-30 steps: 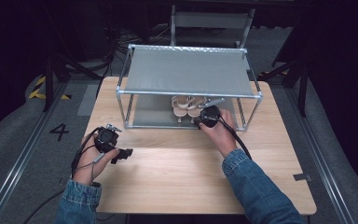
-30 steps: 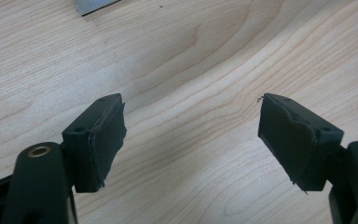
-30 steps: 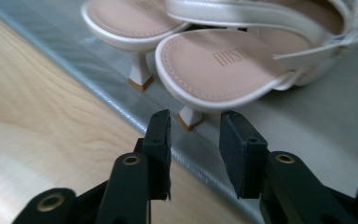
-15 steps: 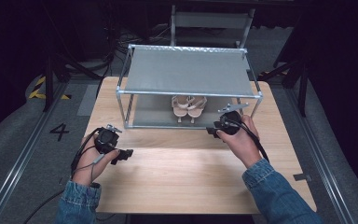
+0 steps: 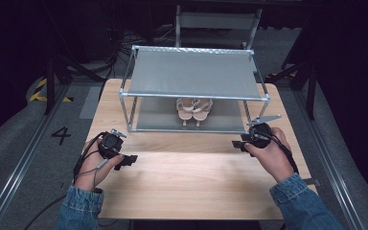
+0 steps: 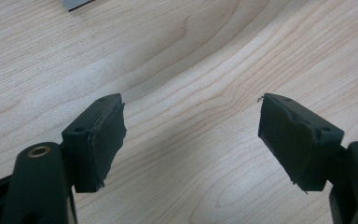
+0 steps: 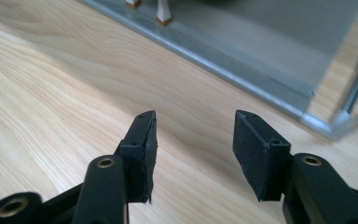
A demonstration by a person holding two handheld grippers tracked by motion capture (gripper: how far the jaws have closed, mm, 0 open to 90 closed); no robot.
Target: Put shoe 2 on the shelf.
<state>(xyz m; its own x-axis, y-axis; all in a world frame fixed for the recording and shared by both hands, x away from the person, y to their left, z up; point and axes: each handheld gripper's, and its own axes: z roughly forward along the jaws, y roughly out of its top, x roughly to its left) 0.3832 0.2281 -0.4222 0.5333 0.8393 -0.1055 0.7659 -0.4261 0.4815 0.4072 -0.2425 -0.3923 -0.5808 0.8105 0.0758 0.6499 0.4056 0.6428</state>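
A pair of pale pink high-heeled sandals (image 5: 194,109) stands on the lower shelf of a grey metal-framed rack (image 5: 191,74) at the table's back. Their heel tips (image 7: 163,11) show at the top of the right gripper view. My right gripper (image 5: 238,143) hovers low over the wood just in front of the rack's right front corner, open and holding nothing; its jaws (image 7: 193,140) stand apart. My left gripper (image 5: 129,159) rests near the table's left side, well clear of the rack, open wide with nothing between its pads (image 6: 191,135).
The wooden table (image 5: 196,187) stretches bare in front of the rack. The rack's front rail (image 7: 242,70) and right corner post (image 7: 354,93) lie close ahead of the right gripper. A chair (image 5: 218,21) stands behind the table; cables lie on the dark floor.
My right gripper has drawn back from the sandals under the rack, moving right and toward the front, with nothing in it. The left gripper has stayed put.
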